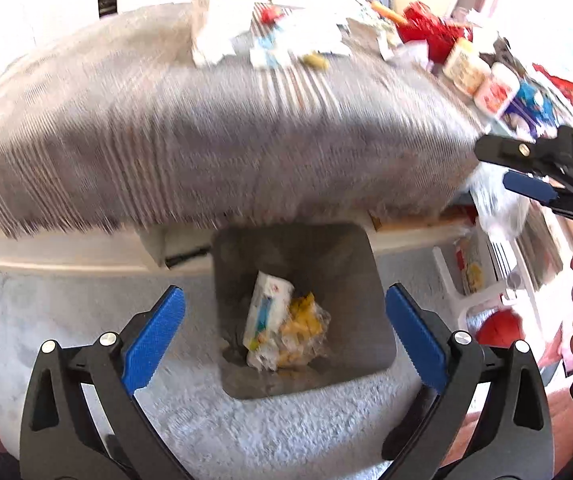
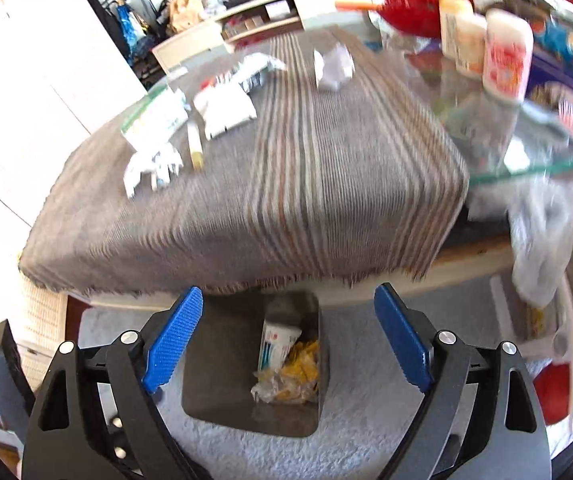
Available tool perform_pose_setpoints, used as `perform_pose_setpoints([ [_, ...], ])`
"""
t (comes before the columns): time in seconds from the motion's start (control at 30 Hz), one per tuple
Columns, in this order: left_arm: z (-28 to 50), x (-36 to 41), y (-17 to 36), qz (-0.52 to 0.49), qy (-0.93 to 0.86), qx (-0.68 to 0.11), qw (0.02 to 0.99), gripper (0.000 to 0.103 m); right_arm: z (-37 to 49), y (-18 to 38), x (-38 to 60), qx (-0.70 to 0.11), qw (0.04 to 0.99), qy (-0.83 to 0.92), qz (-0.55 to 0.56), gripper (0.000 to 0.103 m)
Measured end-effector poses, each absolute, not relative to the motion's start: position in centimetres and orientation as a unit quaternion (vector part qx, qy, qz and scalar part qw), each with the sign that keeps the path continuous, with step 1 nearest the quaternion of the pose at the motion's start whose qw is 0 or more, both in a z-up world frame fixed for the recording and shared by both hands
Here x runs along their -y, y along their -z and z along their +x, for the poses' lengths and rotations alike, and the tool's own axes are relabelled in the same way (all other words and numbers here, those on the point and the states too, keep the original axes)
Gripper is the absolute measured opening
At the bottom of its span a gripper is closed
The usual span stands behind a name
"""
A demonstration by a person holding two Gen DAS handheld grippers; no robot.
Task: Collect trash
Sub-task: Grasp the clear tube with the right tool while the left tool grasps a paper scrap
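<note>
Tongs first: the left gripper [image 1: 284, 340] and the right gripper [image 2: 284, 338] both gaped wide, holding nothing, above the grey bin [image 1: 378, 280] on the pale rug [image 1: 86, 320]. A carton [image 1: 266, 308] and yellow wrappers [image 1: 304, 320] already lay inside. More trash, including a crumpled paper ball [image 2: 334, 66] and torn packets [image 2: 226, 108], sat on the striped cloth [image 2: 286, 184] beyond. Reaching well should mean lifting clear of the cloth's fringe and avoiding the jars [image 2: 506, 64] nearby.
</note>
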State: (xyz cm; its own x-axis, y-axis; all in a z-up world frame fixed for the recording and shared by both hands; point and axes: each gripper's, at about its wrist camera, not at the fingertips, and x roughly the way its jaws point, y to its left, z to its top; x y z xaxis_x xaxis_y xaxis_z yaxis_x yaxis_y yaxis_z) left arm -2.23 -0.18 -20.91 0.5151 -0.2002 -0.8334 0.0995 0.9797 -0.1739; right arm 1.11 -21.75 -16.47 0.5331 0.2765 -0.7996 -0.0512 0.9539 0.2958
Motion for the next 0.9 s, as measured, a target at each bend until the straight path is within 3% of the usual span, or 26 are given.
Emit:
perform_pose_setpoints([
  [0.27, 3.0, -3.4, 16.4, -0.059, 0.04, -0.456, 0.887, 0.095, 5.6, 12.8, 20.5, -0.455, 0.881, -0.098, 0.089, 0.088],
  [0.57, 9.6, -5.8, 15.7, -0.073, 0.026, -0.442, 0.894, 0.094, 12.0, 12.8, 16.5, -0.468, 0.866, -0.135, 0.115, 0.088],
  [0.73, 12.5, -6.5, 15.8, -0.072, 0.027, -0.441, 0.894, 0.081, 15.2, 13.8, 13.9, -0.487, 0.85, -0.158, 0.121, 0.087],
  [0.8, 13.5, -6.5, 16.1, -0.068, 0.03, -0.445, 0.892, 0.07, 16.3, 14.6, 13.1, -0.496, 0.842, -0.168, 0.128, 0.08],
  [0.87, 14.5, -6.4, 16.4, -0.064, 0.034, -0.449, 0.891, 0.057, 17.3, 15.4, 12.1, -0.507, 0.834, -0.177, 0.124, 0.052],
  [0.9, 14.8, -6.2, 16.6, -0.062, 0.036, -0.45, 0.89, 0.053, 17.7, 15.6, 11.8, -0.51, 0.832, -0.181, 0.124, 0.046],
])
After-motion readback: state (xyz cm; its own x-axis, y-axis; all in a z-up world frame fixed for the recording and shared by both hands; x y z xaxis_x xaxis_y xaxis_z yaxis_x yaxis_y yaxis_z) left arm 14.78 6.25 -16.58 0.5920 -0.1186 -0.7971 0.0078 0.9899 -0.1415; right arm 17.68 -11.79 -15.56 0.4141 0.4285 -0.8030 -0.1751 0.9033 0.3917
